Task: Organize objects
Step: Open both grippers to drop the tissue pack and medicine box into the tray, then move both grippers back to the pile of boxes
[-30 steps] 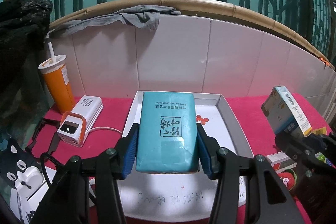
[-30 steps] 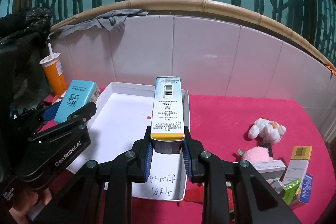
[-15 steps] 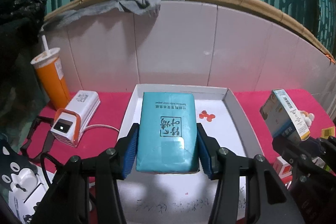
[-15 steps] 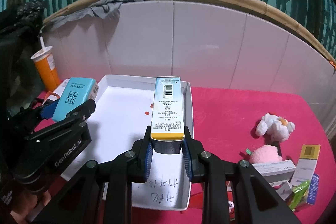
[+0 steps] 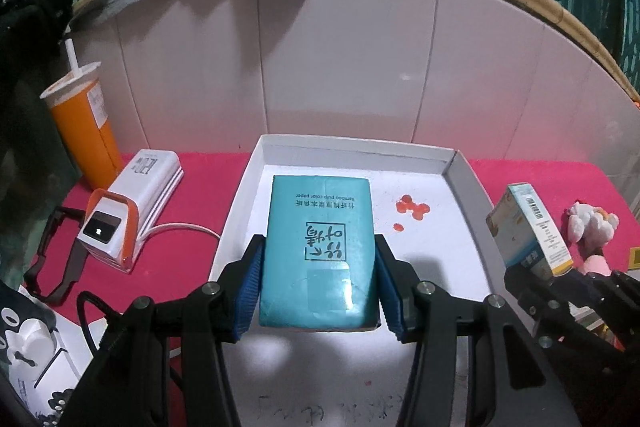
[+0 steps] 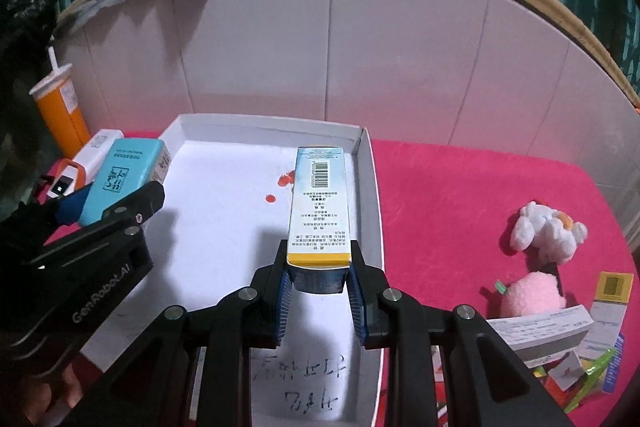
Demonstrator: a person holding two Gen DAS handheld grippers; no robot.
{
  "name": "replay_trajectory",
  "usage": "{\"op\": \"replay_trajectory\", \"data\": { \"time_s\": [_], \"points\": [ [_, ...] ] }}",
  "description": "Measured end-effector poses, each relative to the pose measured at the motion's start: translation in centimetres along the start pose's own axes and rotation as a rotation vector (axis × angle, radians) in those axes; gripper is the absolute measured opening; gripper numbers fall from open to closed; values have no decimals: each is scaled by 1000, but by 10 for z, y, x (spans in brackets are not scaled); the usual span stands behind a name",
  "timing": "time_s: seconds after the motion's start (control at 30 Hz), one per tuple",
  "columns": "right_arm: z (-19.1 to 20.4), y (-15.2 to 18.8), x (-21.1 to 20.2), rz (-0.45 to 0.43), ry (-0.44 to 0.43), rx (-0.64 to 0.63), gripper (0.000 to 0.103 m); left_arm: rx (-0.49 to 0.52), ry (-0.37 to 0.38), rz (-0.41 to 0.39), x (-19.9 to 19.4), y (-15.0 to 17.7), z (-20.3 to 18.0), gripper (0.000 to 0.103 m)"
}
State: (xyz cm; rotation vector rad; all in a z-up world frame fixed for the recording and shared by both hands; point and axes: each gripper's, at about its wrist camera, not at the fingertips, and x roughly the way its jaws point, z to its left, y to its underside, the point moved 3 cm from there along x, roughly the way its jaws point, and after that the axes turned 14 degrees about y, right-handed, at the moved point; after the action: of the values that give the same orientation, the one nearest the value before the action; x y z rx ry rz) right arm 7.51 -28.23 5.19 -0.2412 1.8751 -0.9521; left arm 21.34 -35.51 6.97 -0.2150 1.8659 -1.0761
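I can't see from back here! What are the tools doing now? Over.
Left tool shut on teal tissue pack. Right tool shut on tall barcoded carton. Both over white cardboard tray. Only small red blobs inside.

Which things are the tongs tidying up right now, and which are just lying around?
Part of the job:
- teal tissue pack in the left tongs
- tall barcode box in the right tongs
- white tray

Just lying about:
- orange cup
- power bank
- white plush toy
- pink plush toy
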Motion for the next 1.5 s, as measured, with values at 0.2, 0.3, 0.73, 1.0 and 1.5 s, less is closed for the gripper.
{"op": "replay_trajectory", "data": {
  "time_s": [0.2, 0.3, 0.73, 1.0, 1.5],
  "points": [
    [8, 1, 15, 13, 8, -16, 28, -16, -5, 29, 13, 4, 5, 51],
    [9, 1, 17, 10, 7, -25, 28, -19, -13, 34, 15, 4, 6, 52],
    [-3, 7, -24, -77, -42, 22, 80, -67, 4, -95, -33, 1, 2, 103],
    [-33, 22, -54, -117, -72, 99, 84, -152, 28, -176, -77, 11, 8, 103],
    [-100, 64, -87, -147, -49, 231, 91, -53, 154, -172, -97, 36, -46, 103]
  ]
}}
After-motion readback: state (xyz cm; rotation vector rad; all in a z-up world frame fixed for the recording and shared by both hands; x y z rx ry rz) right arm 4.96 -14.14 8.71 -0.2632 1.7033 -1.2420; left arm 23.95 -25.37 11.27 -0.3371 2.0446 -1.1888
